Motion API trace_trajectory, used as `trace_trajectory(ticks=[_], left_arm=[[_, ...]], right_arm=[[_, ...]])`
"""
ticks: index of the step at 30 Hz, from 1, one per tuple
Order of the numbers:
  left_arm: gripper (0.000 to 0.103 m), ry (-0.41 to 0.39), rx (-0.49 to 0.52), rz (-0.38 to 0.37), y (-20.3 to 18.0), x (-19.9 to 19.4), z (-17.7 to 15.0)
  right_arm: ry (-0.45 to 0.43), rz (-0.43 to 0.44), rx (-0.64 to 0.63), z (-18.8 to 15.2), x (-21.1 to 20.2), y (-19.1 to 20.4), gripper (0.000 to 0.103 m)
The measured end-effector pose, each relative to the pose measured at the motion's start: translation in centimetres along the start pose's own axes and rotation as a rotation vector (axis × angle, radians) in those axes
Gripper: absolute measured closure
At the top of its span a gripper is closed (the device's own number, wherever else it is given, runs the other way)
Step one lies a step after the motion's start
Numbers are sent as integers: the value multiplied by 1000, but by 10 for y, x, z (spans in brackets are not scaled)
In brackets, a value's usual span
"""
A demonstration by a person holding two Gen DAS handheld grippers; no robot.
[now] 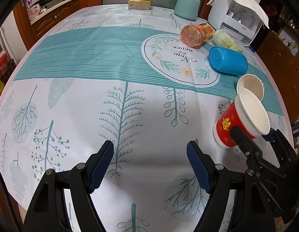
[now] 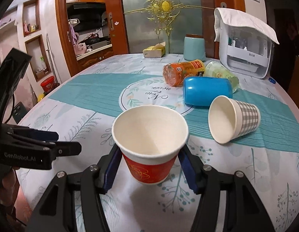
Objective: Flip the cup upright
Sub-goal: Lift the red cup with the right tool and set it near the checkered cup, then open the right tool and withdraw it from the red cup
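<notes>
A red paper cup (image 2: 149, 150) with a white inside stands mouth-up between the blue pads of my right gripper (image 2: 149, 166), which is shut on it. In the left wrist view the same cup (image 1: 238, 121) leans a little, its base at or just above the tablecloth, held by the right gripper (image 1: 251, 137). My left gripper (image 1: 149, 166) is open and empty over the cloth, to the left of the cup. It shows at the left edge of the right wrist view (image 2: 58, 143).
A grey-checked paper cup (image 2: 234, 119) lies on its side behind the red cup. Beyond it lie a blue plastic cup (image 2: 207, 91), an orange bottle (image 2: 182, 71) and a pale green bottle (image 2: 221, 73). A white appliance (image 2: 248, 52), teal canister (image 2: 193, 46) and tissue box (image 2: 154, 51) stand at the back.
</notes>
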State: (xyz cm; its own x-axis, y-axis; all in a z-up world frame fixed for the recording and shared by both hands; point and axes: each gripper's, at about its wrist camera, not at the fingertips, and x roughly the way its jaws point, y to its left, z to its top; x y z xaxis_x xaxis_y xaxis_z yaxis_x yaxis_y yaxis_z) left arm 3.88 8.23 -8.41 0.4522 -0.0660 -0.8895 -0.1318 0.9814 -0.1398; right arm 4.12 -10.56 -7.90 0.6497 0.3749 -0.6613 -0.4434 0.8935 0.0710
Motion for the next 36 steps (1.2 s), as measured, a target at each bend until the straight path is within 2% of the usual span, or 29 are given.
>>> trace_trajectory(ticks=[6, 9, 10, 16, 25, 36], left_arm=[[27, -6, -11, 5, 4, -7, -4], [27, -4, -22, 5, 5, -9, -6], [27, -3, -24, 8, 6, -10, -6], [27, -11, -25, 15, 2, -18, -12], [26, -21, 10, 18, -13, -35, -30], [22, -79, 73, 16, -40, -72, -46]], right_arm=[[64, -3, -14, -6, 6, 7, 40], [64, 5, 0, -8, 2, 7, 27], [57, 8, 4, -8, 0, 7, 27], [45, 2, 32, -10, -15, 6, 27], [78, 2, 145, -22, -40, -8, 26], [117, -69, 248, -16, -89, -13, 26]])
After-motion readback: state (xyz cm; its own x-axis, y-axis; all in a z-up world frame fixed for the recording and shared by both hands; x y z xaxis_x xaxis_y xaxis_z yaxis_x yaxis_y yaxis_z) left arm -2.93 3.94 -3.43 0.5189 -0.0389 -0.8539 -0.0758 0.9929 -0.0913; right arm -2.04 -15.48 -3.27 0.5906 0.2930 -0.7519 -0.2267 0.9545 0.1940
